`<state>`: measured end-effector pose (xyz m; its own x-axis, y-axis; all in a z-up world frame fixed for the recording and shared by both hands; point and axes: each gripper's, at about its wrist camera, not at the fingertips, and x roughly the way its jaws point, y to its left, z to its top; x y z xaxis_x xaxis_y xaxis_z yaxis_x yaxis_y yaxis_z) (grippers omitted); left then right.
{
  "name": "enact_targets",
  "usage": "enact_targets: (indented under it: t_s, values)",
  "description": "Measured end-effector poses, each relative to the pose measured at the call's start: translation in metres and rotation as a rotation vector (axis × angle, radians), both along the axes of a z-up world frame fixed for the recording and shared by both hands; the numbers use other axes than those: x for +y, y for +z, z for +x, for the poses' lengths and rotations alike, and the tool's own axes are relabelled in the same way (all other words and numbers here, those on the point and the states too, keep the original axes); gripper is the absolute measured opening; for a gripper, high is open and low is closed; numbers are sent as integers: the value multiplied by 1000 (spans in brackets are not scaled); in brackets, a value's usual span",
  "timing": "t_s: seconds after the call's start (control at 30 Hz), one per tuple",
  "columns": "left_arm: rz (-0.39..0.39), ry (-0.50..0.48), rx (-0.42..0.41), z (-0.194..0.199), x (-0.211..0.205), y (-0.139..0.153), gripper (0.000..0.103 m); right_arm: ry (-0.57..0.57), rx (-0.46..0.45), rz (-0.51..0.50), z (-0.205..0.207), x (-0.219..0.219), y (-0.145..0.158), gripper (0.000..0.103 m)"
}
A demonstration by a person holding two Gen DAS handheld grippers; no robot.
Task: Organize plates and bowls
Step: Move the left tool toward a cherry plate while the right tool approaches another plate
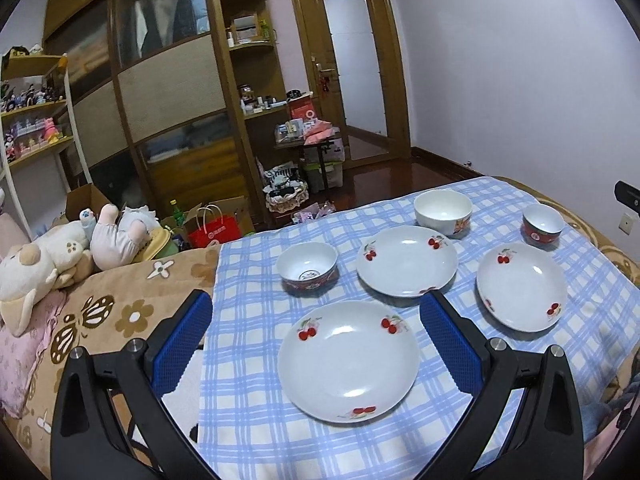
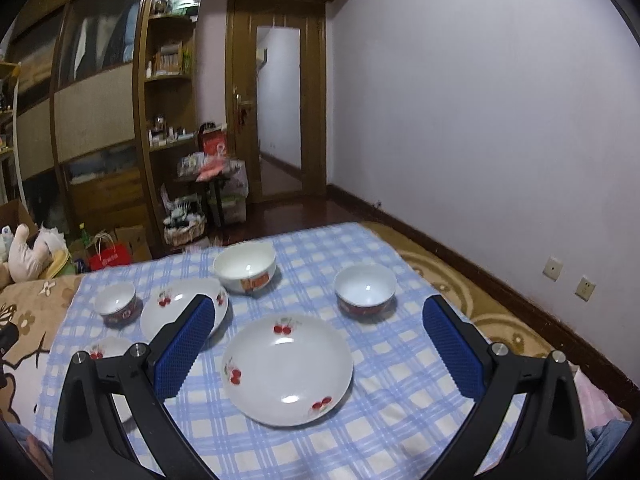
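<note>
My left gripper (image 1: 316, 328) hangs with its blue-padded jaws spread wide and empty, above the near white ceramic plate with red cherry prints (image 1: 348, 364). My right gripper (image 2: 316, 332) is the same — jaws spread, pinching nothing — over the right cherry-print plate (image 2: 287, 370).

All the dishes sit on a blue-and-white checked cloth (image 1: 256, 420) spread over a bed with a brown flower-patterned blanket (image 1: 120, 312). Three cherry plates lie apart from one another: the near one, a middle one (image 1: 406, 260) farther back, and the right one. Left of the middle plate stands a small white bowl with a red patterned outside (image 1: 307, 266). At the far edge of the cloth sits a larger white bowl with an orange print (image 1: 443, 208), just beyond the middle plate. Far right stands another small red-sided bowl (image 1: 543, 224), near the right plate's far rim.

Plush toys (image 1: 60, 252) lie at the left on the blanket.
</note>
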<state>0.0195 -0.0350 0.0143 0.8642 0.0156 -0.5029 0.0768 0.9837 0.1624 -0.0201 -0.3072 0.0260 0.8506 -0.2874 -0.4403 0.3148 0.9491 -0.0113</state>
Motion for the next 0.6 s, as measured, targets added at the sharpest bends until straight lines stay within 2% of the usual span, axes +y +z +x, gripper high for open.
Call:
enact_targets:
  t_s: [0.17, 0.33, 0.6]
  values:
    - [3, -19, 5, 11, -15, 16, 102, -21, -23, -30, -3, -5, 15, 103]
    - [12, -46, 22, 29, -37, 31, 102, -24, -5, -19, 9, -16, 21, 103]
    - [5, -135, 45, 61, -75, 34, 102, -64, -13, -9, 27, -33, 24, 103]
